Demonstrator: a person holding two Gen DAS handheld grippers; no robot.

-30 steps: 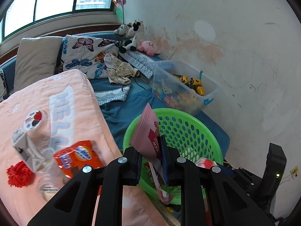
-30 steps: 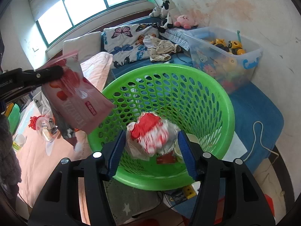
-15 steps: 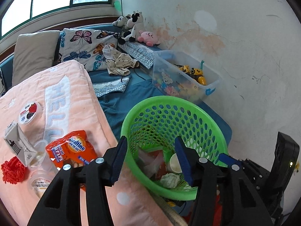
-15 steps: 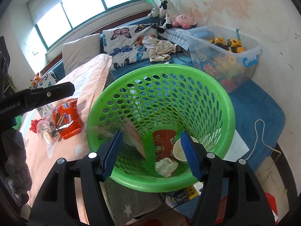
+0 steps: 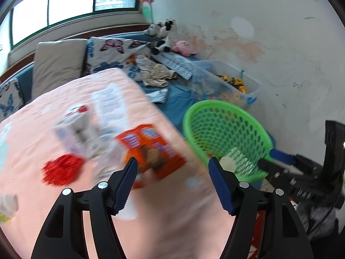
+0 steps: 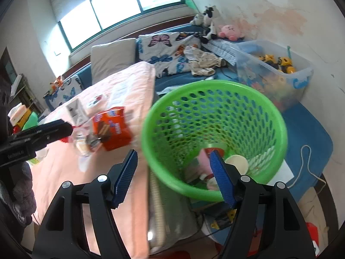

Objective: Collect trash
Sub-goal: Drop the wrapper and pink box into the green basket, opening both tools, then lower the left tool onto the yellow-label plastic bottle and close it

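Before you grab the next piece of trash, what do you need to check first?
1. Left tool open and holding nothing: ok.
2. Right tool open and holding nothing: ok.
3. Orange snack packet lies on the pink blanket, just ahead of the left tool: ok.
4. Green basket has room: ok, trash only at the bottom.
5. Sharp view of the packet: not ok, left view is blurred.

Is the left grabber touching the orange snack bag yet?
Apart. The right wrist view shows the left gripper ending short of the orange bag, with clear wrappers between them. Its jaws are open and empty.
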